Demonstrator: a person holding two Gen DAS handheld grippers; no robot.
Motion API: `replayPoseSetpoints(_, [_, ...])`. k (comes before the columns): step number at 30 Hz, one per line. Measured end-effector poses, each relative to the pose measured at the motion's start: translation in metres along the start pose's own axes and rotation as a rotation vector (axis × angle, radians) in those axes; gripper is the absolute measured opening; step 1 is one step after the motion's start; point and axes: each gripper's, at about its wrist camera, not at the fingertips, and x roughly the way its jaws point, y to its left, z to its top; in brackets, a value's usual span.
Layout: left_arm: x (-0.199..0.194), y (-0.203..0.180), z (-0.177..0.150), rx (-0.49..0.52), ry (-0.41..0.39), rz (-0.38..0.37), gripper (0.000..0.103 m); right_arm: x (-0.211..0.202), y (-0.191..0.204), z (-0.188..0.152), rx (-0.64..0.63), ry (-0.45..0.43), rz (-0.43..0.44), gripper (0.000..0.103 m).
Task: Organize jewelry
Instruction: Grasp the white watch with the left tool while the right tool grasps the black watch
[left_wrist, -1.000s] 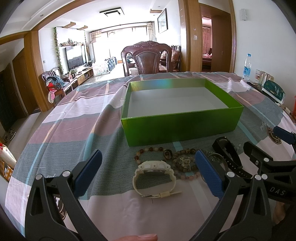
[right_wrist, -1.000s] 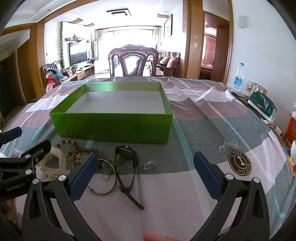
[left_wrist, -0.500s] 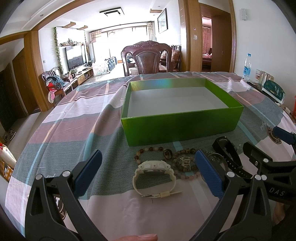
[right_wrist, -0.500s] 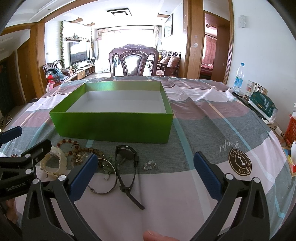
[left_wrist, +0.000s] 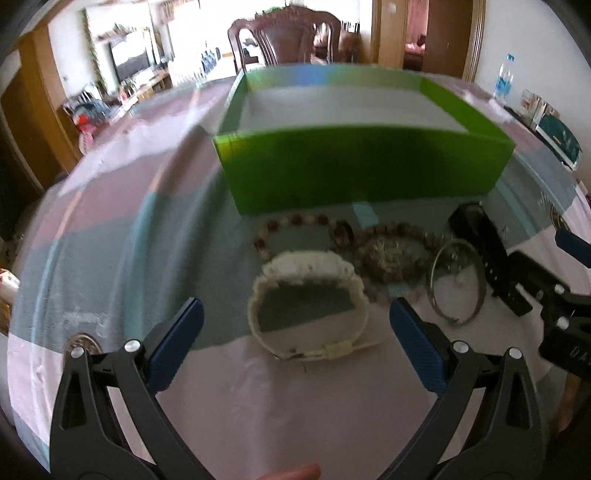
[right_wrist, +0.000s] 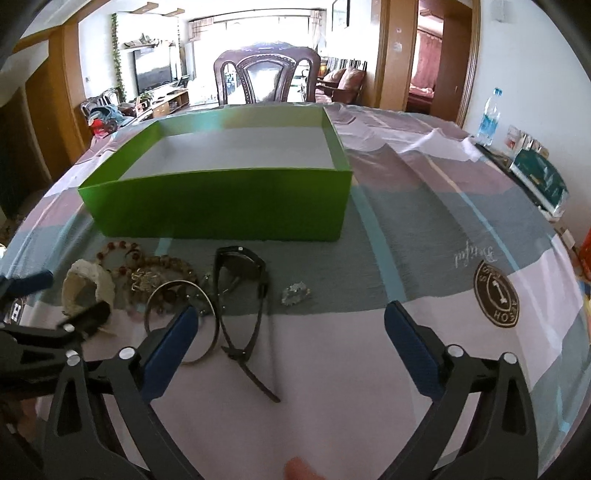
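The worktop is covered by a cloth in pink, grey and white bands with thin blue stripes. Behind it stands a dark carved wooden chair with a padded back. Beyond, strong daylight enters through a wide curtained window. A flat black television sits on a low wooden cabinet at left. White walls, wooden door frames; a clear plastic water bottle stands at right.

The shallow green cardboard box has glossy outer walls and a matt pale inside. The striped pink-and-grey cloth covering the surface looks soft and slightly creased. The thin metal bangle shines; the white plastic watch looks matt, the black strap watch smooth.
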Motion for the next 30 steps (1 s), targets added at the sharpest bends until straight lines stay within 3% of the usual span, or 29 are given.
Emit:
replayPoseSetpoints(6, [0.003,0.011,-0.004,-0.066,0.012,-0.073,0.1,0.015,-0.002,-0.003,0.021,0.101,0.102,0.064])
replayPoseSetpoints(9, [0.0,0.02,-0.002,-0.113,-0.004,-0.095,0.098,0.014,-0.004,-0.005,0.038,0.111,0.121,0.057])
replayPoseSetpoints(13, [-0.002,0.027,0.002,-0.15,-0.002,-0.11,0.087,0.007,-0.019,-0.002,0.104,0.09,0.167,0.031])
replayPoseSetpoints(16, [-0.001,0.032,0.003,-0.171,0.004,-0.121,0.078,-0.002,-0.018,0.007,0.043,0.102,0.141,0.031])
replayPoseSetpoints(19, [0.002,0.031,0.005,-0.163,0.016,-0.117,0.078,0.006,-0.01,0.016,-0.05,0.155,0.091,0.031])
replayPoseSetpoints(22, [0.001,0.033,0.007,-0.166,0.005,-0.121,0.076,0.019,-0.01,0.028,-0.088,0.202,0.14,0.031])
replayPoseSetpoints(25, [-0.002,0.037,0.007,-0.18,-0.008,-0.126,0.068,0.028,0.001,0.036,-0.155,0.219,0.136,0.031])
replayPoseSetpoints(28, [0.001,0.037,0.008,-0.176,0.001,-0.132,0.049,0.035,0.014,0.038,-0.216,0.211,0.118,0.025])
replayPoseSetpoints(30, [0.005,0.036,0.008,-0.164,0.016,-0.121,0.044,0.04,0.018,0.038,-0.224,0.212,0.132,0.025])
